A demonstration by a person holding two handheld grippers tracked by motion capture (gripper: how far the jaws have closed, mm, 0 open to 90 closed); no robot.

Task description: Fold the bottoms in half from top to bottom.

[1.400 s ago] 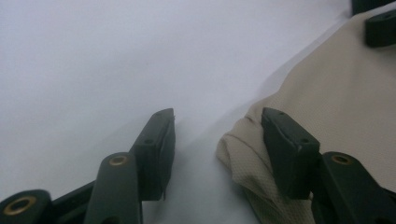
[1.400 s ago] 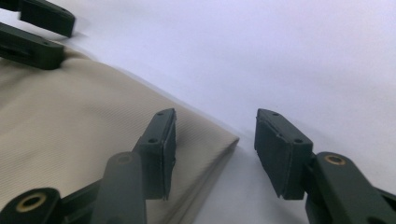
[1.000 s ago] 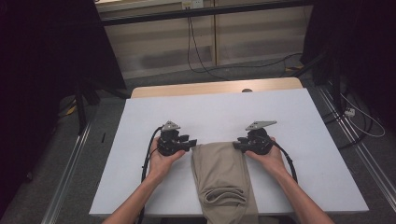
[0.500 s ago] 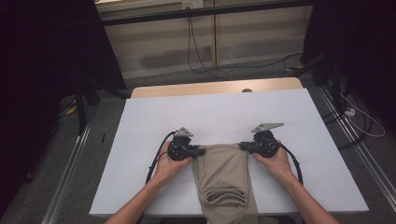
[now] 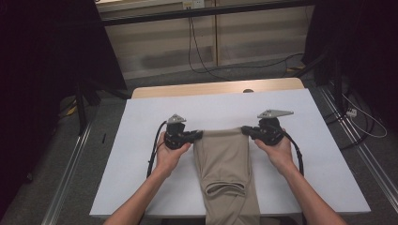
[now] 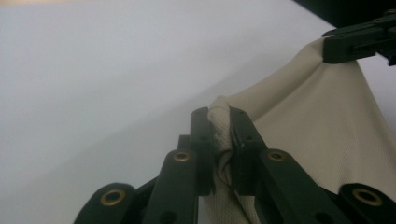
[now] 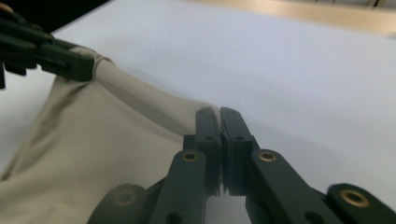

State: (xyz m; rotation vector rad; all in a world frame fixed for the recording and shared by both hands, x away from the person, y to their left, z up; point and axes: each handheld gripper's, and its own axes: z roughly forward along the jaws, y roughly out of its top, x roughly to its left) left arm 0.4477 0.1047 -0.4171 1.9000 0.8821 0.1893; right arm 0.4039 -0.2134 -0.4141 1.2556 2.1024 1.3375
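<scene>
Left gripper (image 5: pixel 199 134): jaws have just been closing, now clamped on the far left corner of the cloth (image 5: pixel 225 164); in the left gripper view (image 6: pixel 219 135) a bunched fold of beige weave sits pinched between the jaws. Right gripper (image 5: pixel 244 130): jaws pressed together on the far right corner; in the right gripper view (image 7: pixel 219 128) just a thin edge of fabric shows between them, the rest of the pinch is hard to make out. Each gripper view also shows the other gripper's black jaws at the opposite corner.

Cloth: beige, long, folded, lying down the middle of the white surface (image 5: pixel 141 140). Its far edge is stretched taut between the two grippers and lifted off the surface. Near end has a rounded fold and runs off the surface's near edge, cut off by the frame, so its full length is unclear. Can't tell what garment it is.

No brand, label or writing readable on cloth, grippers or surface.

Both forearms cut off at the bottom of the high view. Beyond the surface: a wood strip (image 5: pixel 216 87), cables (image 5: pixel 202 51) on the floor, dark sides with no detail.
</scene>
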